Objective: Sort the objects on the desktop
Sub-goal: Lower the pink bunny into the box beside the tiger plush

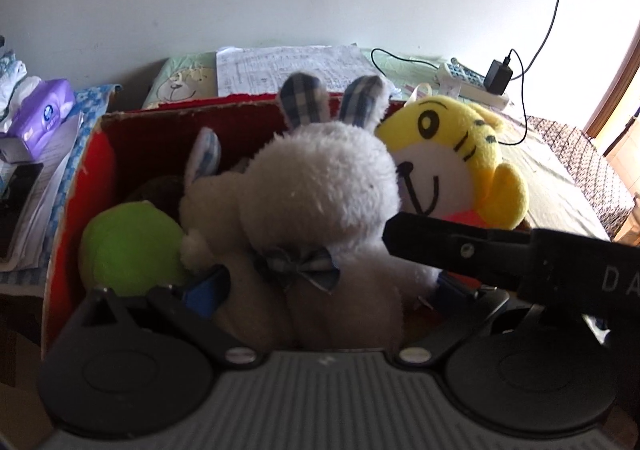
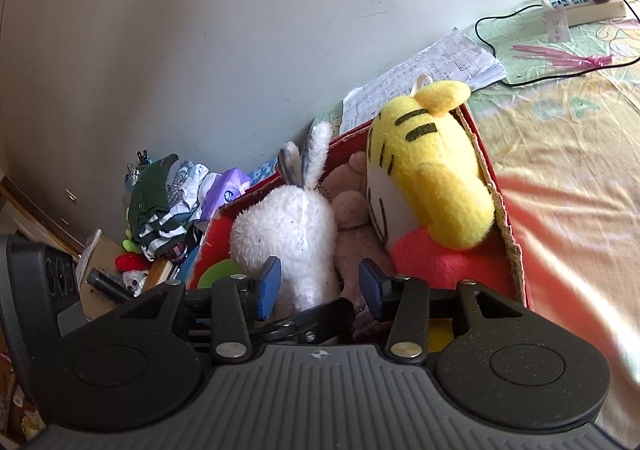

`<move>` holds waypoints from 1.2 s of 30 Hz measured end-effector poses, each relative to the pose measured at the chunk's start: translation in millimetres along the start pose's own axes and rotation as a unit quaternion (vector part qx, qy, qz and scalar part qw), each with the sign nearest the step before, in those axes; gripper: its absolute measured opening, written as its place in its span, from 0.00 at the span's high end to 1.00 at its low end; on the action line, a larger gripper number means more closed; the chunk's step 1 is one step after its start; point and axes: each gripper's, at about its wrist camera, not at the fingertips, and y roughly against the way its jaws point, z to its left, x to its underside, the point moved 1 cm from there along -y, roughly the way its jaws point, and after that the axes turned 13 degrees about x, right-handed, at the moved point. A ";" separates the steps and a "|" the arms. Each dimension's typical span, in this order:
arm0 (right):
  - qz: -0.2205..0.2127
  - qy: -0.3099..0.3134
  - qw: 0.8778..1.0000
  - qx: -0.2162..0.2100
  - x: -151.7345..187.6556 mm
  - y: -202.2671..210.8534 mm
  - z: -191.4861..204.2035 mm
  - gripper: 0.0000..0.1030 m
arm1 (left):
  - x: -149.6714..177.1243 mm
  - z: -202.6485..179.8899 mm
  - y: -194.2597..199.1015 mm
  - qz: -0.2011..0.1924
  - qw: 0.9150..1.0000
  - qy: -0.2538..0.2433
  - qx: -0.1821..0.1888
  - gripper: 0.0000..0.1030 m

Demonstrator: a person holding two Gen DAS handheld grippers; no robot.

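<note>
Straight ahead of the left hand-held gripper [image 1: 320, 290], touching its fingers, sits the white plush rabbit [image 1: 320, 186], upright in the red cardboard box [image 1: 92, 154], its long axis running from its seat by the blue pads up to the checked ears. That gripper stands wide, one pad at each flank of the rabbit's body, and I cannot tell whether they press the fur or only bracket it. In the right wrist view the right hand-held gripper [image 2: 320, 284] is parted too and holds nothing; the rabbit's back lies just ahead and left of its centre, a beige toy behind the gap. By my reading the left is the nearer and squarer to the rabbit (the right's finger crosses low in the left view). Beside it leans the yellow tiger plush [image 1: 452, 154] against the box's right wall; a green ball [image 1: 128, 246] fills the left corner.
</note>
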 end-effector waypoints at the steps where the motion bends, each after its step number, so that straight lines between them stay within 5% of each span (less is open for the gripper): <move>1: -0.002 0.003 1.000 0.002 0.9 0.2 0.9 0.54 | 0.9 -1.1 -1.3 0.000 1.000 -0.002 -0.003 0.01; 13: -0.027 0.036 0.999 0.018 9.2 0.8 5.1 0.54 | 7.5 -10.1 -12.5 0.007 1.000 -0.017 -0.025 0.00; 22: -0.017 0.034 0.999 -0.022 6.0 -0.1 -1.9 0.54 | 10.3 -13.1 -13.4 0.002 0.999 -0.007 -0.038 0.00; 29: 0.019 0.040 0.997 -0.064 -0.3 0.4 -4.0 0.39 | 7.9 -23.6 -14.1 0.006 0.998 -0.003 -0.068 0.00; 36: 0.005 0.078 0.995 -0.068 -4.9 20.0 1.3 0.37 | 8.2 -43.2 -7.1 -0.005 0.995 0.028 -0.095 0.01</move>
